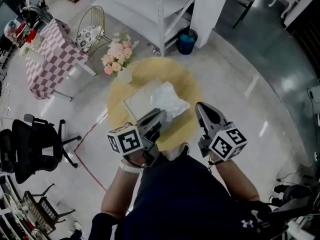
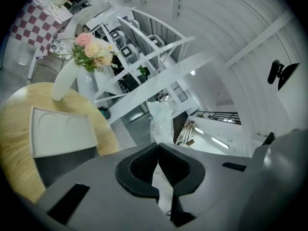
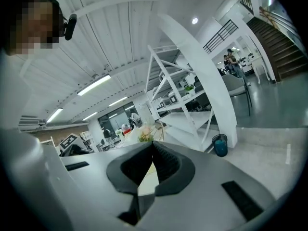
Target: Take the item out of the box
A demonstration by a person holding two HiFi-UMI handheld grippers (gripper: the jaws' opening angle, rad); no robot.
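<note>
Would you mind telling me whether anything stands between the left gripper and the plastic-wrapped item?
Nothing visible does. The left gripper is shut on the plastic-wrapped item, which sticks out past its tips. The white box lies to one side on the table, and the right gripper, shut and empty, is apart from both.

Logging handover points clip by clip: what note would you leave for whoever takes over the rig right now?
Left gripper: shut on the clear plastic bag, held up to the right of the box.
Right gripper: shut, empty, pointing out into the room.
White box: flat on the round wooden table; only a white moulded surface shows.
Done: the bag looks lifted clear of the box.
Left: probably just setting the bag down on the table and releasing it.
</note>
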